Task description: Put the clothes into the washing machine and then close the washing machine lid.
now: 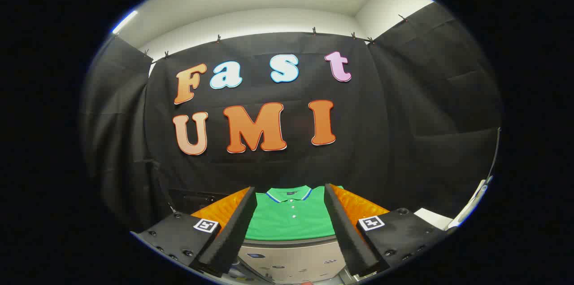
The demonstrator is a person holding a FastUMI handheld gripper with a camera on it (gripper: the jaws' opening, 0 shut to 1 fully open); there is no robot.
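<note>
A folded green polo shirt (289, 217) with a blue-and-white striped collar lies flat on a surface beyond my fingers, seen in the gap between them. My gripper (290, 191) is open, its two fingers (233, 231) spread wide with nothing between them, and the shirt sits a little ahead and below. Under the shirt's near edge a pale grey panel (291, 260) with small printed marks shows, likely the washing machine's top or front; its lid is hidden from here.
Black cloth (403, 119) walls the booth behind and on both sides. A white object with a thin rim (471, 206) stands at the right beyond the right finger. A dark box-like shape (193, 197) sits behind the left finger.
</note>
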